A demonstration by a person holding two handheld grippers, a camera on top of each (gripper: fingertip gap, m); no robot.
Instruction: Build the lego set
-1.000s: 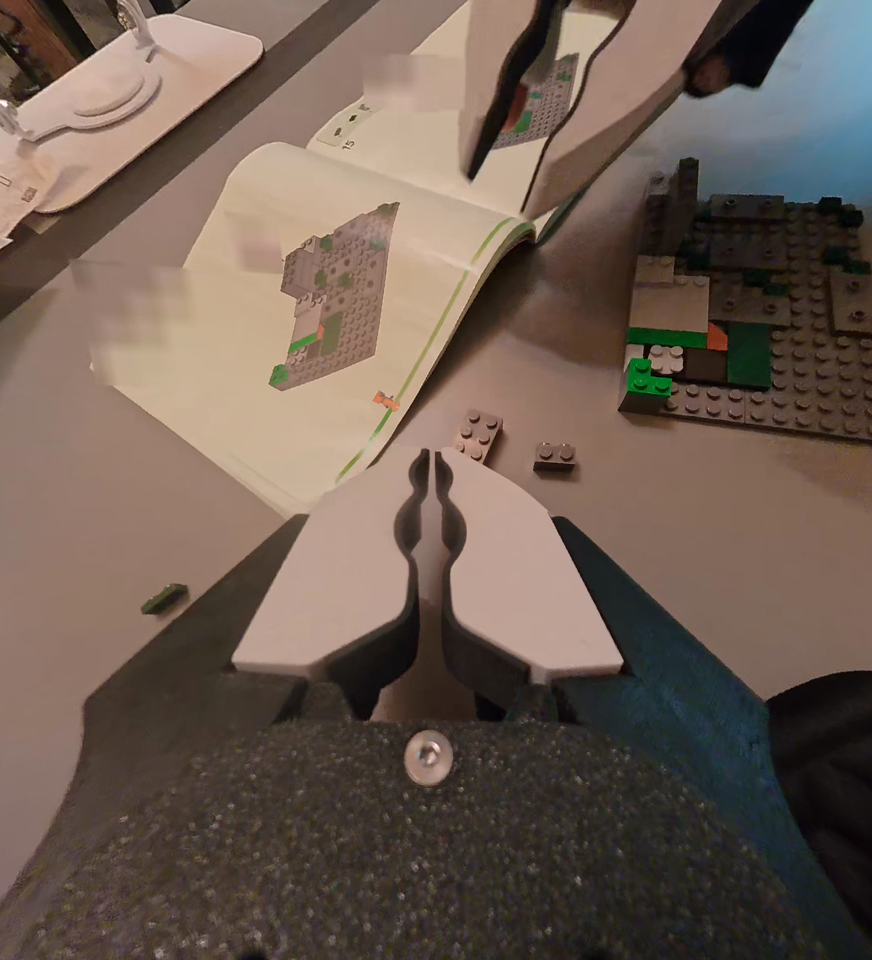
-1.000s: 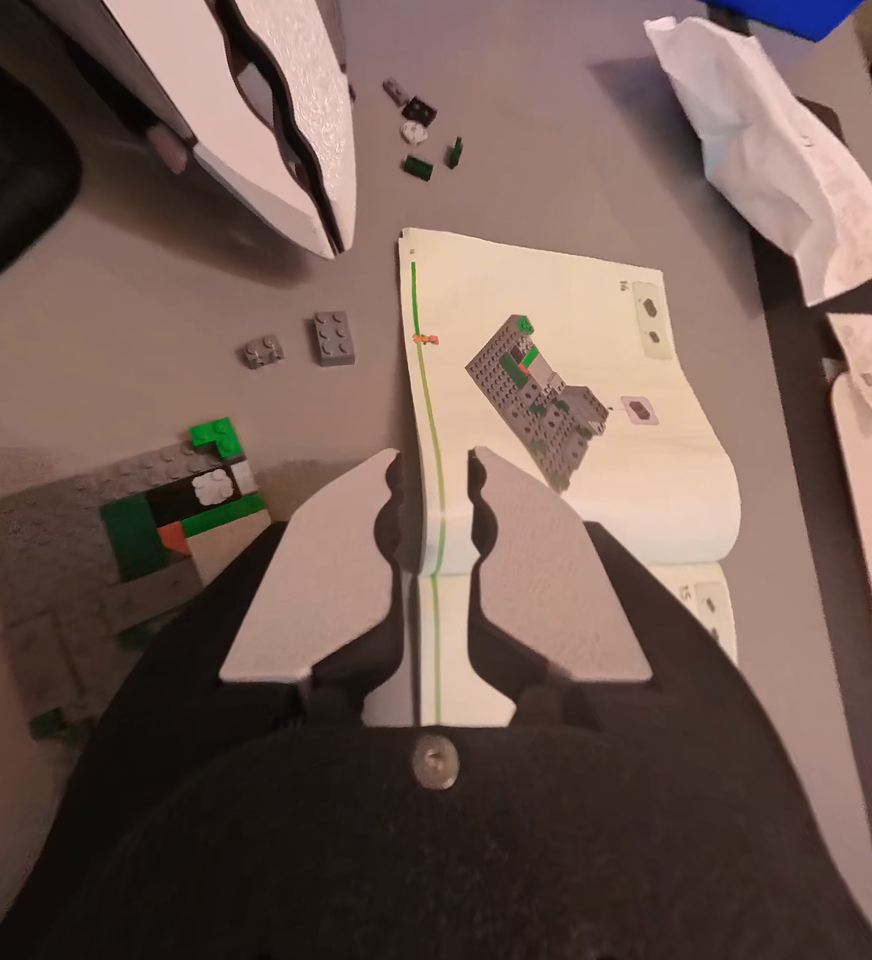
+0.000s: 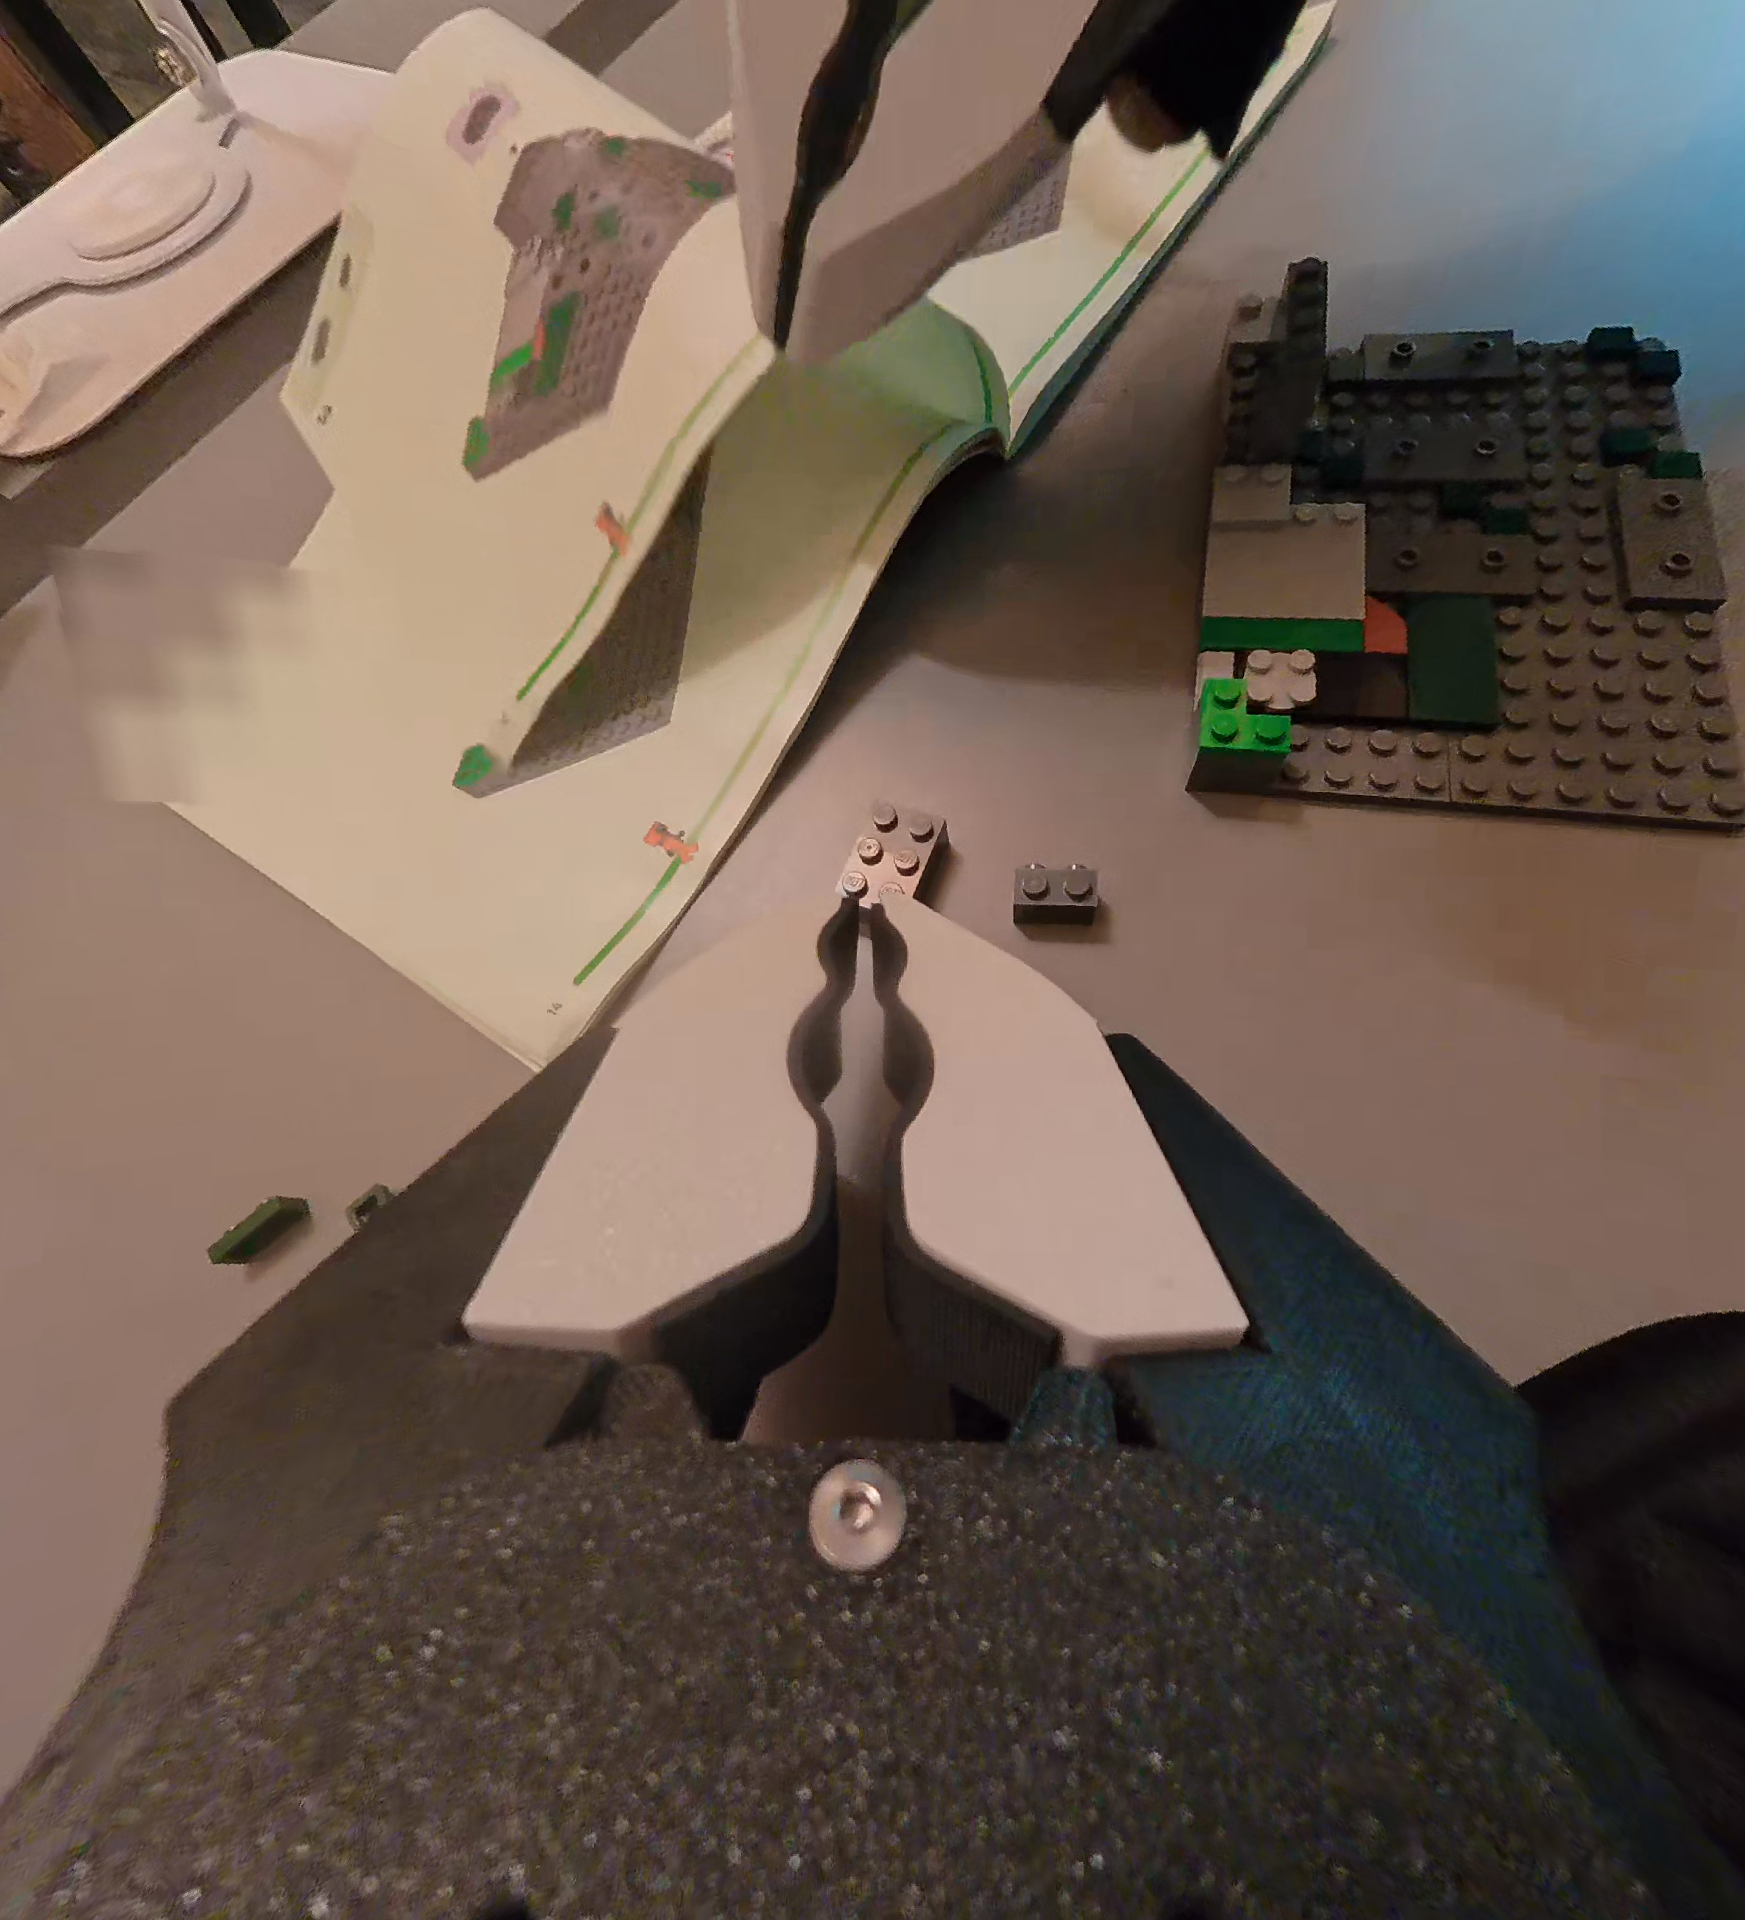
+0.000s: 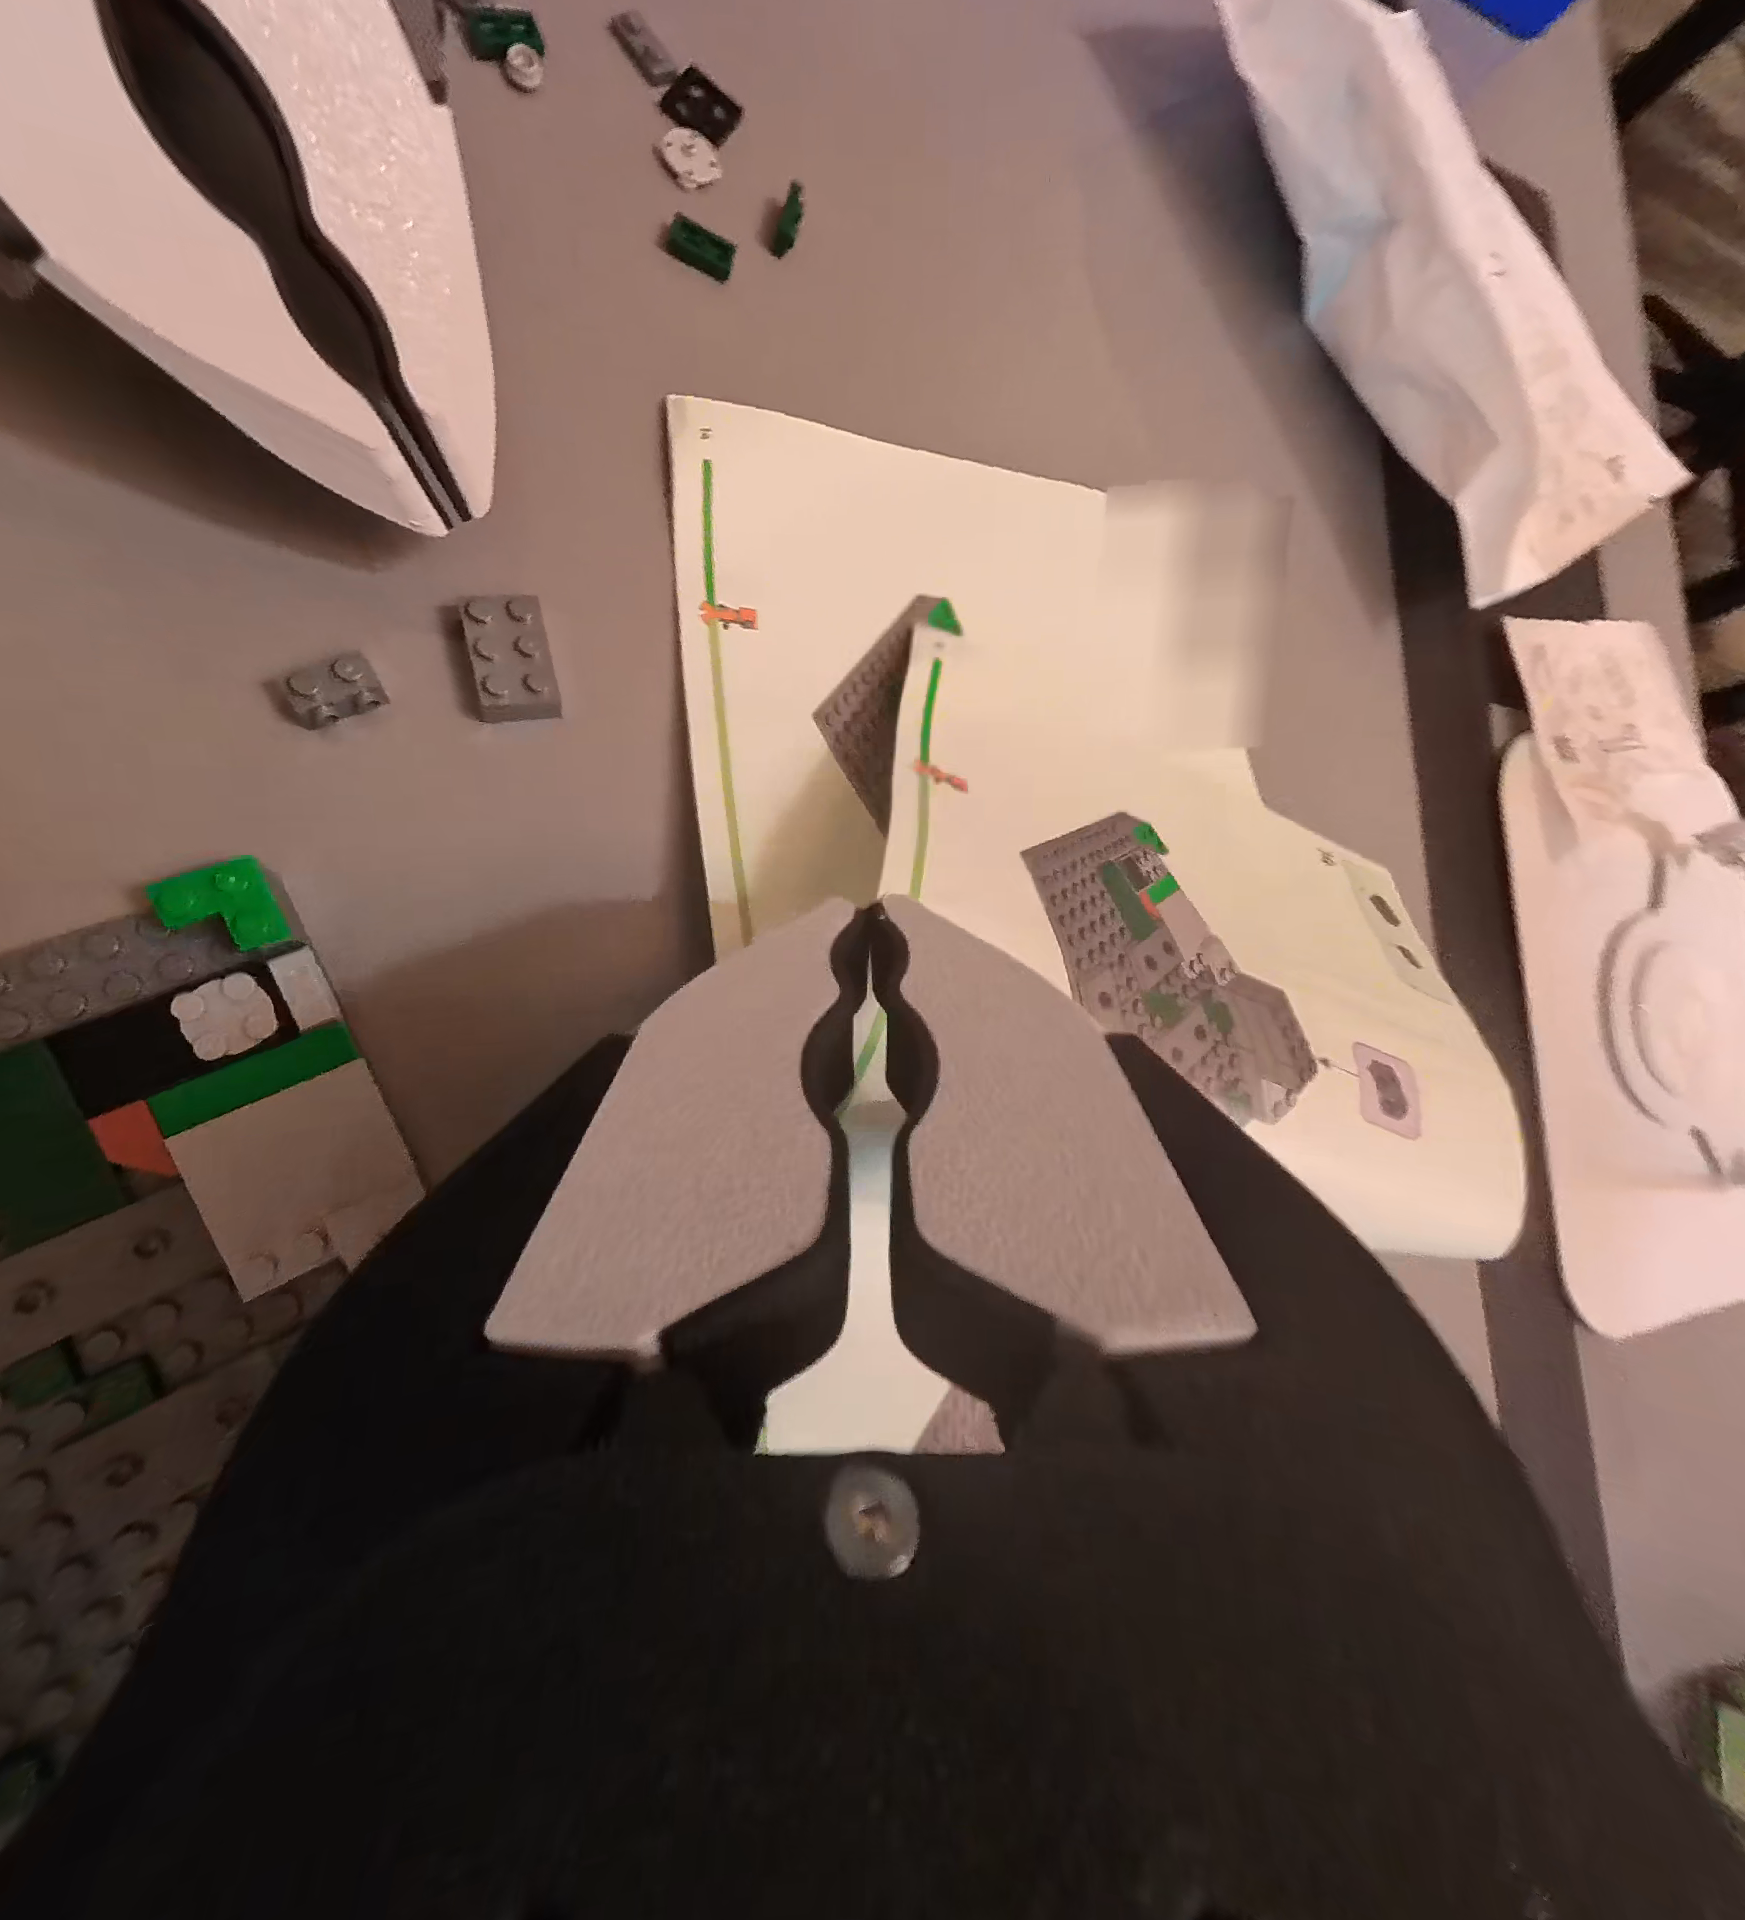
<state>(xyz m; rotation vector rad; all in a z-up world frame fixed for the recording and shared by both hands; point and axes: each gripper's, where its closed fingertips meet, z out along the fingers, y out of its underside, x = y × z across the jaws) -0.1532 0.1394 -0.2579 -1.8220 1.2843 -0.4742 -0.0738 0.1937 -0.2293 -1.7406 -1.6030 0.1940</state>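
Observation:
The instruction booklet (image 3: 411, 665) lies open on the grey table. My right gripper (image 4: 873, 914) is shut on the edge of one page (image 4: 1367, 1091) and holds it lifted and curled; it also shows at the top of the left wrist view (image 3: 780, 338). My left gripper (image 3: 863, 912) is shut and empty, its tips just short of a grey 2x3 plate (image 3: 894, 852), and it shows in the right wrist view (image 4: 437, 509). A dark grey 1x2 brick (image 3: 1055, 891) lies beside the plate. The grey baseplate (image 3: 1616, 727) carries grey, green, black and orange pieces.
Small dark green pieces (image 3: 258, 1229) lie left of my left gripper. Several loose small pieces (image 4: 700, 247) lie beyond the booklet in the right wrist view. A crumpled white paper bag (image 4: 1450, 312) and a white stand (image 4: 1657, 1039) sit at the table's edge.
My right gripper has shut on a booklet page and lifted it, so the page now curls up off the booklet. My left gripper stays shut near the 2x3 plate.

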